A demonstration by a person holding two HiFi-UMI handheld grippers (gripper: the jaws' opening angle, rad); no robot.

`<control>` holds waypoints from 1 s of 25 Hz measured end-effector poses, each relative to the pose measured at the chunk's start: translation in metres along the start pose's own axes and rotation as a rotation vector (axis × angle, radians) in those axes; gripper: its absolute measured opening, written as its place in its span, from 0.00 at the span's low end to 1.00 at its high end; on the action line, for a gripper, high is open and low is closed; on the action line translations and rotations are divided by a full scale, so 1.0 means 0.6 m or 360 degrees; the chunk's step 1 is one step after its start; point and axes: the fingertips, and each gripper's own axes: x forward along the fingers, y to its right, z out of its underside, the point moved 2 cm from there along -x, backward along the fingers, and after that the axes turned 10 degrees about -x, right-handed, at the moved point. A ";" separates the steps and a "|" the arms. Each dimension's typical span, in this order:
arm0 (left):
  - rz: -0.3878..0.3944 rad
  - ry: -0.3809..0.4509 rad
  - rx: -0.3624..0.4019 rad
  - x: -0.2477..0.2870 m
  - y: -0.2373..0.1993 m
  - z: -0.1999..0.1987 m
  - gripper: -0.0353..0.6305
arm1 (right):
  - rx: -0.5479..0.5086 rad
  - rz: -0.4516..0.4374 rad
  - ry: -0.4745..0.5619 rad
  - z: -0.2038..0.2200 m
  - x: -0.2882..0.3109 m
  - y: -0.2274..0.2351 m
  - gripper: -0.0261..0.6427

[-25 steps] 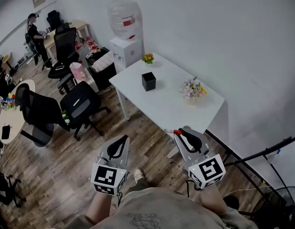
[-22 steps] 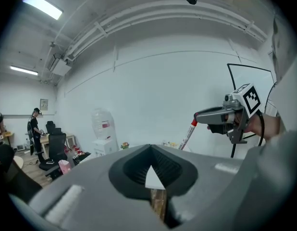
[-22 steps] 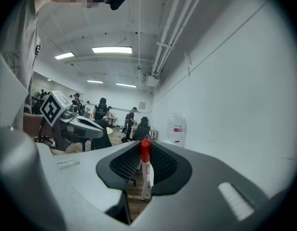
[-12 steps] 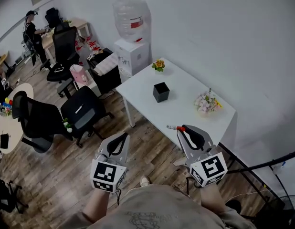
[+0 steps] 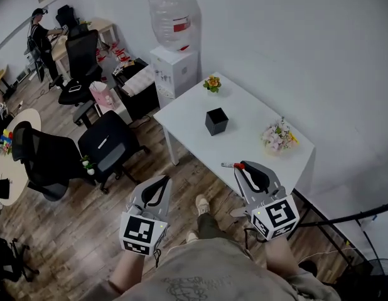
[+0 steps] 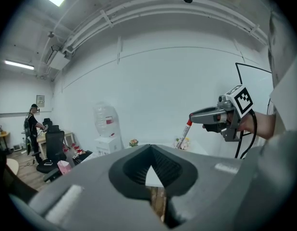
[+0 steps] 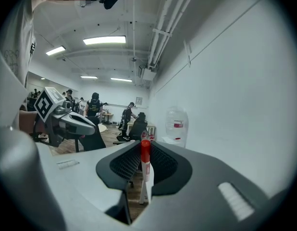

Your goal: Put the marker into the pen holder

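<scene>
Marker (image 5: 231, 165) perhaps nearer table (image 5: 244, 115) edge

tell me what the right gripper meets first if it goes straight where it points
Probably the black square pen holder on the white table: the right gripper, shut on the red-capped marker, aims that way, though it may pass above it.

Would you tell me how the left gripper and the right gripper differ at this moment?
The right gripper is shut on the marker; the left gripper is shut on nothing. The right gripper hangs by the table's near edge; the left gripper hangs over the floor. Both point forward.
</scene>
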 end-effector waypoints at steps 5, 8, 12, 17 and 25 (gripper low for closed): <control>-0.0019 -0.0029 0.0011 0.034 -0.031 0.006 0.05 | 0.0011 0.0009 -0.0006 0.017 0.041 0.029 0.17; -0.0011 -0.0057 -0.0003 0.068 -0.047 0.005 0.05 | 0.0037 0.0029 -0.0029 0.033 0.070 0.053 0.17; -0.0006 -0.0075 0.0013 0.121 -0.074 -0.009 0.05 | 0.0055 0.0036 -0.0049 0.051 0.116 0.091 0.17; 0.0001 -0.0114 0.0021 0.200 -0.121 -0.021 0.05 | 0.0090 0.0018 -0.0082 0.068 0.194 0.140 0.17; 0.0065 -0.0181 0.0029 0.375 -0.190 -0.055 0.05 | 0.0085 0.0042 -0.0145 0.098 0.327 0.252 0.17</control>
